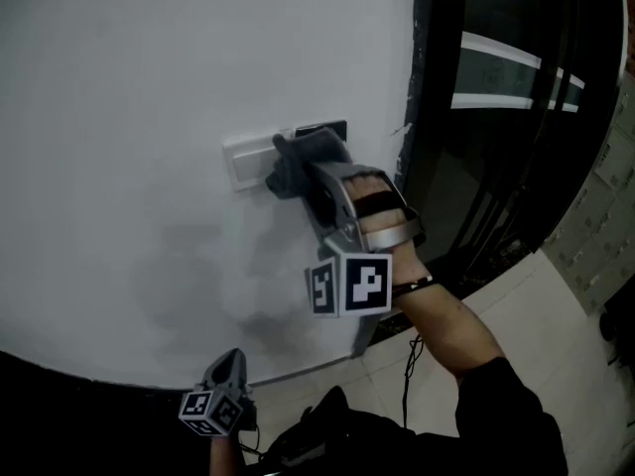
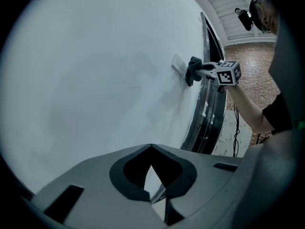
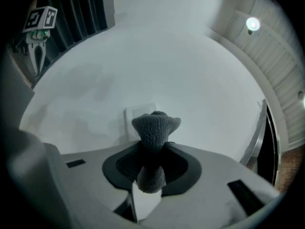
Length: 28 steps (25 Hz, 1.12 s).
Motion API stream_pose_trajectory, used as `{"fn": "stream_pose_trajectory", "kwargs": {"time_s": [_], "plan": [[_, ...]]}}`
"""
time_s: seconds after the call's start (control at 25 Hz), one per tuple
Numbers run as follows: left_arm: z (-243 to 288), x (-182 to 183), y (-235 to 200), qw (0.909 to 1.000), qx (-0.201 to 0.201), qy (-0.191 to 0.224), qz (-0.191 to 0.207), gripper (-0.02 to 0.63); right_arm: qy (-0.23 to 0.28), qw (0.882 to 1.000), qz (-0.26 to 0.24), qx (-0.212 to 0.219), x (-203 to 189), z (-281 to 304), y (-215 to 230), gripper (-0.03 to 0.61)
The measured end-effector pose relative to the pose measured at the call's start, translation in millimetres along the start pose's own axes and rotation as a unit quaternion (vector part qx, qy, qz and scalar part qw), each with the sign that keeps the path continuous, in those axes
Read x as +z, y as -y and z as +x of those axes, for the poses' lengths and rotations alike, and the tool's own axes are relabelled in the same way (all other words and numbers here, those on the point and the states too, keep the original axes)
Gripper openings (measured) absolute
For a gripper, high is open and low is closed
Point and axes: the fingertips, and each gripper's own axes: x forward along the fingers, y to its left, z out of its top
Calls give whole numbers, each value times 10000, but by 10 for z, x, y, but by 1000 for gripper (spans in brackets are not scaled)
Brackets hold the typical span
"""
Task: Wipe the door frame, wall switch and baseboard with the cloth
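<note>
Two grippers face the white wall point(image 1: 149, 87). Low by its bottom edge, the left gripper point(image 1: 229, 358) has its jaws pressed together, empty. Near the wall's right edge, the right gripper point(image 1: 298, 157) pinches the grey cloth point(image 3: 155, 128) against the wall switch point(image 1: 246, 159), beside the dark door frame point(image 1: 425, 117).

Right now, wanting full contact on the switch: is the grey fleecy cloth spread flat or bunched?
Bunched: the grey fleecy cloth sticks out of the right gripper as a narrow wad, at the white wall switch.
</note>
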Motion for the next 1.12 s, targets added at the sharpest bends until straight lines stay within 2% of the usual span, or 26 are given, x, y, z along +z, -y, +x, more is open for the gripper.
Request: {"fn": "stream_pose_trajectory", "kwargs": {"time_s": [0.12, 0.28, 0.52, 0.64, 0.84, 1.12], "plan": [[-3, 16, -41, 9999, 53, 117, -102, -9, 284, 9993, -93, -240, 279, 35, 202, 95], [-58, 73, -132, 9994, 148, 256, -164, -9, 331, 9984, -191, -424, 563, 175, 357, 95], [-97, 68, -295, 9988, 341, 288, -214, -9, 151, 9996, -235, 64, 787, 463, -5, 95], [-114, 35, -334, 9985, 361, 250, -313, -9, 97, 9994, -328, 20, 739, 466, -128, 95], [-115, 37, -349, 9990, 330, 214, -232, -9, 102, 9995, -295, -69, 676, 421, -207, 95], [-135, -5, -350, 9992, 321, 63, -222, -9, 70, 9991, -298, 301, 602, 375, -562, 95]]}}
